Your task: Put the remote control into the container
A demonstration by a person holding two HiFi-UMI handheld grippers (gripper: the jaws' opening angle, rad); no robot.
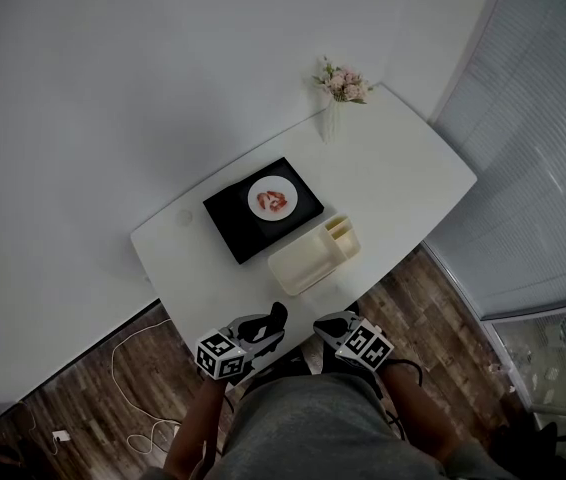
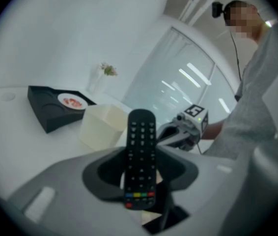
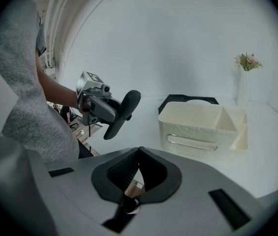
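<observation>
The black remote control (image 2: 140,156) stands lengthwise between the jaws of my left gripper (image 2: 140,170), which is shut on it, buttons facing the camera. In the head view the left gripper (image 1: 263,334) holds the remote (image 1: 277,318) just off the table's near edge. The cream container (image 1: 313,254) sits on the white table ahead, a large compartment and small ones at one end. In the right gripper view the container (image 3: 203,124) is close on the right and the held remote (image 3: 122,113) on the left. My right gripper (image 3: 139,154) is shut with nothing in it.
A black tray (image 1: 261,210) with a white plate (image 1: 272,198) of red food lies behind the container. A vase of flowers (image 1: 341,86) stands at the table's far end. Cables (image 1: 133,388) lie on the wooden floor at the left. A window with blinds (image 1: 543,168) is at the right.
</observation>
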